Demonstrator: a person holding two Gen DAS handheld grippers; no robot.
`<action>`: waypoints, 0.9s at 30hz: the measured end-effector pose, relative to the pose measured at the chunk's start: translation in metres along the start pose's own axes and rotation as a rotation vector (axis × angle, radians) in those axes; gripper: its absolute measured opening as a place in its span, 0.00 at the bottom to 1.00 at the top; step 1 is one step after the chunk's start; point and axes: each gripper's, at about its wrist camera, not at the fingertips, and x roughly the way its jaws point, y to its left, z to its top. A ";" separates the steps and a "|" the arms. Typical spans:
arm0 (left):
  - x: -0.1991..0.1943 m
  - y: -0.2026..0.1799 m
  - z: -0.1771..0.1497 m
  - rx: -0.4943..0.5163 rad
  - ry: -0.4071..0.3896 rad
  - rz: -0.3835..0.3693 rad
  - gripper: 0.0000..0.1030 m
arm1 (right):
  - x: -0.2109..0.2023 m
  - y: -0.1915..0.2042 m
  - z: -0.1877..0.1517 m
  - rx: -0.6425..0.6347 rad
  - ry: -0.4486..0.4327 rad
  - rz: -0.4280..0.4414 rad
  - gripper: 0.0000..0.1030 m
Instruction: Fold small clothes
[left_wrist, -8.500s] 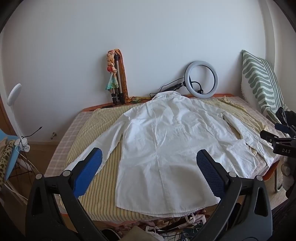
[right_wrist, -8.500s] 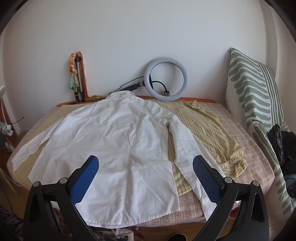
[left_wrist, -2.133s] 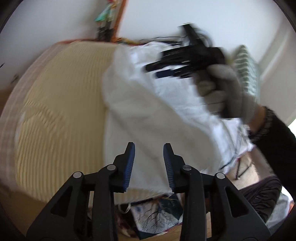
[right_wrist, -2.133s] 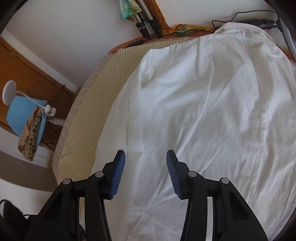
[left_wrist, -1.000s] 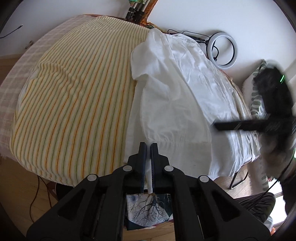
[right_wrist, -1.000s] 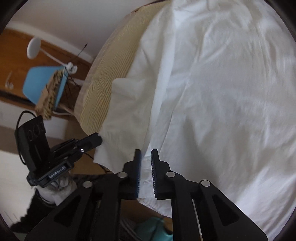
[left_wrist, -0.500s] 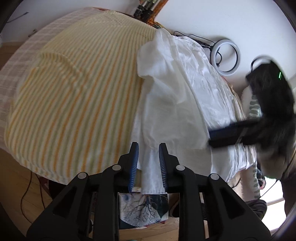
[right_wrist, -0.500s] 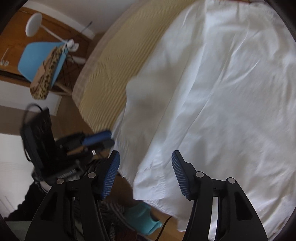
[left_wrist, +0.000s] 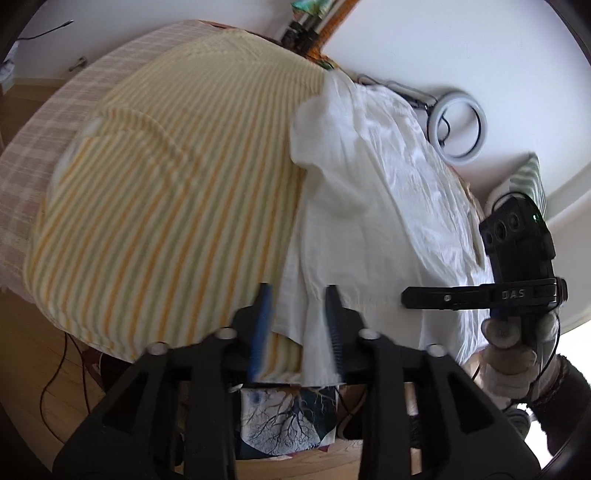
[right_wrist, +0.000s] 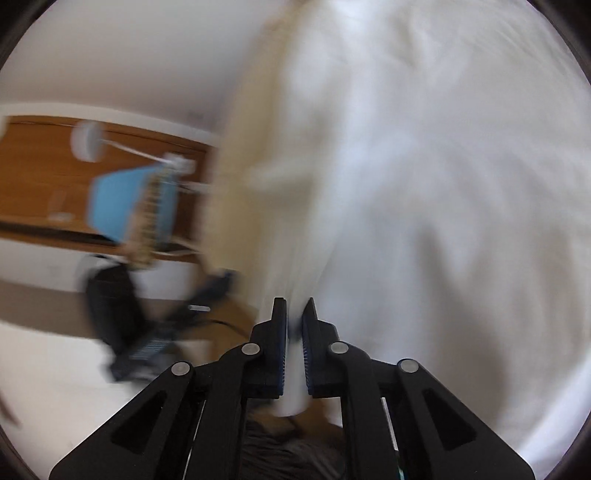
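A: Where is the white shirt (left_wrist: 373, 192) found, and by what is it gripped?

B: It is spread over the striped yellow cover (left_wrist: 166, 192) of the bed, ahead of both grippers, with its hem hanging over the near edge. A fold of that hem is seen between the jaws of the right gripper (right_wrist: 294, 325), which are being closed and are nearly together on the cloth. The jaws of the left gripper (left_wrist: 297, 314) are being opened; a strip of the hem hangs between them against the right-hand pad, and it does not look pinched.

A: What could be spoiled from here?

B: The hem may be dragged off the bed edge if it is pulled by the right gripper while it is being let go on the left. A crooked fold would probably result, since only one corner is controlled. The right wrist view is heavily blurred, so how many layers are caught cannot be told; if only the top layer is caught, the shirt is likely to be bunched.

A: And further out?

B: The cover beneath could be rucked up with the shirt. The ring light (left_wrist: 460, 129) beyond the collar is well apart and is not judged at risk.
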 end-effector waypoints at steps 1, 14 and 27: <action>0.002 -0.004 -0.001 0.015 -0.001 0.007 0.39 | -0.003 0.005 -0.001 -0.036 0.017 -0.034 0.11; 0.021 -0.012 -0.008 0.070 -0.011 0.091 0.40 | -0.080 0.100 0.137 -0.353 -0.235 -0.348 0.54; 0.028 -0.016 -0.006 0.112 -0.014 0.095 0.03 | 0.013 0.020 0.246 -0.130 -0.245 -0.310 0.05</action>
